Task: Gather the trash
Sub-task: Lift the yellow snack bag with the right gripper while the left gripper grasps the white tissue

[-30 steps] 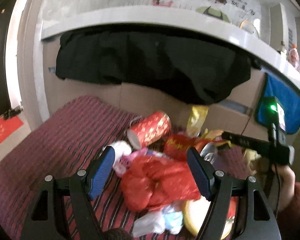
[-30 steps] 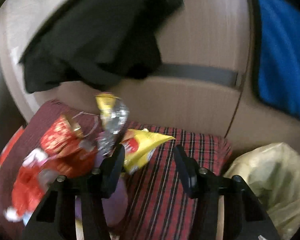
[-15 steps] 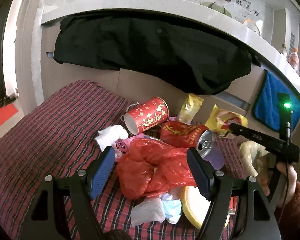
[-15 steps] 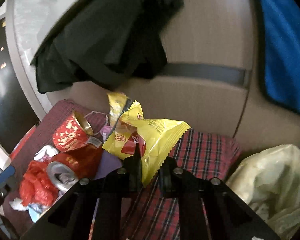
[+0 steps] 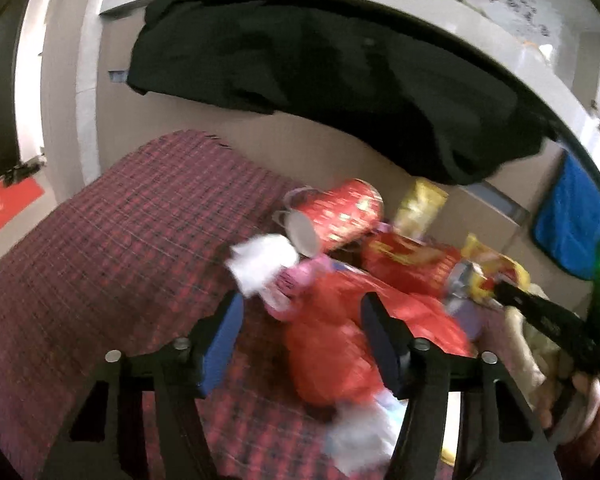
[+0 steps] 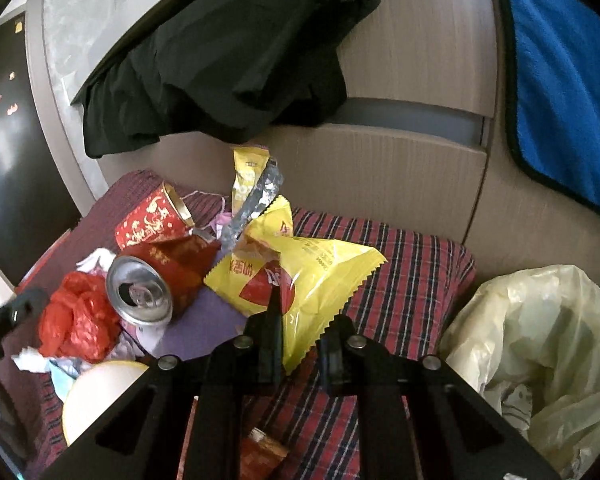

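red plaid cloth point(image 6: 400, 256) covers the surface, edge against the beige panel at 12 o'clock. litter pile on its 9 o'clock half: red paper cup point(image 6: 152, 222) on its side, crushed red can point(image 6: 156, 280) beside it, red plastic bag point(image 6: 76, 320) at 8 o'clock, purple sheet point(image 6: 204, 320) under the can, white tissue point(image 5: 260, 264), pale round lid point(image 6: 96, 392) at 7 o'clock. 3 o'clock half only cloth.

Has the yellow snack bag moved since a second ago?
Yes. The yellow snack bag now hangs pinched in the right tool, lifted off the plaid cloth.
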A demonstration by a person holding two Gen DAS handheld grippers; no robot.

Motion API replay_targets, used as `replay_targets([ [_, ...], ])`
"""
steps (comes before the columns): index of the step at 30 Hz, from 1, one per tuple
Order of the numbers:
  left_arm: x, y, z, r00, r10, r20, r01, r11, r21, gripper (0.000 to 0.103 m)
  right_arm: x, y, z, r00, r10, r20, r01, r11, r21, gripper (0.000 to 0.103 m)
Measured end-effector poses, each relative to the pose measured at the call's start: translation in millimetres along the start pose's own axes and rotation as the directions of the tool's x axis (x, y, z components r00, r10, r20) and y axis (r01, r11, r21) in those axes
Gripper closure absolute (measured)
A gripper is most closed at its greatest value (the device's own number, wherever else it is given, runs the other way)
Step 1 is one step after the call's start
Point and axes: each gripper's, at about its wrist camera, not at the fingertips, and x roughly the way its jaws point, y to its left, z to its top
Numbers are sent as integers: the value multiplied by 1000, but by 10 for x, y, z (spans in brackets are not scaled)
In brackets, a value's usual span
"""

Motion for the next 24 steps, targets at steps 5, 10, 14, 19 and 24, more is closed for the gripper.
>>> replay_targets([
  [5,303,130,142,998,64,-24,-64,998,-8,47,4,-1,11,1000,-3,13,3,1000,2,89],
  [10,660,177,241,990,119,-72,-120,993,3,55,45,50,30,1000,-22,16,22,1000,-20,89],
  [14,898,236,311,982,122,-146,-126,992,-15,64,47,62,30,999,-30,14,30,999,-30,89],
  [19,717,171,375,994,75,-85,-76,997,-4,94,-25,89,57,999,-35,30,36,998,-46,89],
  [24,325,-79,477,994,89,60,-95,991,99,97,-177,156,141,995,-55,79,61,995,-77,90],
])
